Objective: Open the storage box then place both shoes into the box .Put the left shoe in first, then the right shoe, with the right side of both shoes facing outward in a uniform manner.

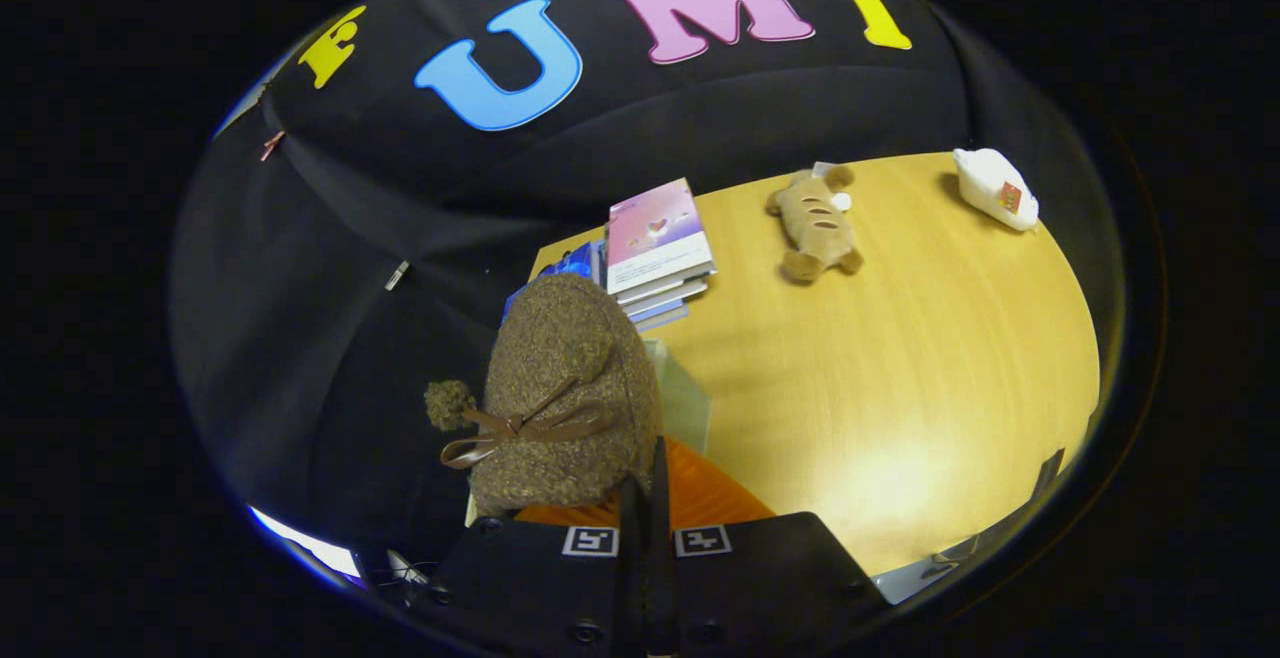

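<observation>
Gripper (647,498) hanging over table edge, fingers pressed nearly together, pinching rim of brown fuzzy shoe (565,393). Shoe sticking up just ahead of fingers, bow and pompom showing. Orange surface (705,498) lying under fingers. Book stack (655,250), plush toy (815,223), white bottle (995,188) sitting beyond on wooden table (900,358).

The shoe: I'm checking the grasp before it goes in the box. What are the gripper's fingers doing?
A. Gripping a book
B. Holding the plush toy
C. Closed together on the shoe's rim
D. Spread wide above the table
C: the gripper fingers meet with no gap, pinching the rim of the brown fuzzy shoe, whose bow faces the camera.
</observation>
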The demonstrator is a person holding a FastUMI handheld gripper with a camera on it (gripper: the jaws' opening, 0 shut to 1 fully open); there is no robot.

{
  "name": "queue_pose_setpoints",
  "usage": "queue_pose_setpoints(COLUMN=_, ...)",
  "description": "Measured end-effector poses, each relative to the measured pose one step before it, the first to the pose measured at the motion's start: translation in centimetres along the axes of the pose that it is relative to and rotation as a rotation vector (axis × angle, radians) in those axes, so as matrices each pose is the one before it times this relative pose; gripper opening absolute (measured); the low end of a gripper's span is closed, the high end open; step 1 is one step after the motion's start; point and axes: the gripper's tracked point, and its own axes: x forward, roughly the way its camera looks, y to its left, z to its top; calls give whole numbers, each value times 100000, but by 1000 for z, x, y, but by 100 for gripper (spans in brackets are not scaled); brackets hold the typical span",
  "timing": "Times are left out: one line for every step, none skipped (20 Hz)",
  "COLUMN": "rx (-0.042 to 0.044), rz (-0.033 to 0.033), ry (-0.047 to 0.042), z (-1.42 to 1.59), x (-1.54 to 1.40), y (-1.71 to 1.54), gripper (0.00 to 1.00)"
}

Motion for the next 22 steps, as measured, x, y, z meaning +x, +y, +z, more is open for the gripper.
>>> queue_pose_setpoints(rx=353, rz=800, ry=1314, z=-484, x=870, y=1003, gripper=6)
queue_pose_setpoints(rx=28, rz=-490, ry=1506, z=-578, x=896, y=673, gripper=6)
queue_pose_setpoints(rx=-151, rz=-1266, ry=1238, z=-577, x=923, y=284, gripper=6)
queue_pose_setpoints(rx=93, rz=-1693, ry=1218, z=-503, x=989, y=99, gripper=6)
queue_pose_setpoints(rx=461, rz=-1637, ry=1012, z=-334, x=922, y=71, gripper=6)
queue_pose_setpoints(rx=551, rz=-1659, ry=691, z=-410, x=850, y=49, gripper=7)
queue_pose_setpoints(rx=423, rz=-1532, ry=321, z=-66, x=771, y=-24, gripper=7)
queue_pose_setpoints(rx=364, rz=-1819, ry=-125, z=-156, x=708, y=-163, gripper=7)
queue_pose_setpoints(rx=404, rz=-2548, ry=-29, z=-169, x=722, y=-292, gripper=8)
queue_pose_setpoints(rx=752, rz=-2079, ry=-458, z=-180, x=767, y=-311, gripper=8)
queue_pose_setpoints(rx=-310, rz=-2143, ry=-79, z=9, x=161, y=-261, gripper=11)
queue_pose_setpoints(rx=-432, rz=-1131, ry=157, z=-321, x=298, y=-145, gripper=11)
queue_pose_setpoints(rx=-493, rz=-436, ry=534, z=-297, x=202, y=-34, gripper=13)
queue_pose_setpoints(rx=-85, rz=887, ry=608, z=-370, x=100, y=241, gripper=15)
queue_pose_setpoints(rx=889, rz=1572, ry=640, z=-270, x=-67, y=421, gripper=20)
queue_pose_setpoints(rx=1265, rz=1871, ry=1312, z=-289, x=-227, y=342, gripper=23)
queue_pose_setpoints(rx=835, rz=2264, ry=77, z=-27, x=-632, y=519, gripper=23)
queue_pose_setpoints(rx=387, rz=1780, ry=-916, z=292, x=-163, y=276, gripper=23)
queue_pose_setpoints(rx=-182, rz=1362, ry=-1174, z=453, x=-577, y=70, gripper=37)
queue_pose_setpoints(rx=-604, rz=1249, ry=-1148, z=264, x=-746, y=103, gripper=47)
queue_pose_setpoints(rx=-1238, rz=1455, ry=-1243, z=243, x=-921, y=43, gripper=62)
queue_pose_setpoints(rx=-1718, rz=680, ry=-1516, z=415, x=-1007, y=-182, gripper=72)
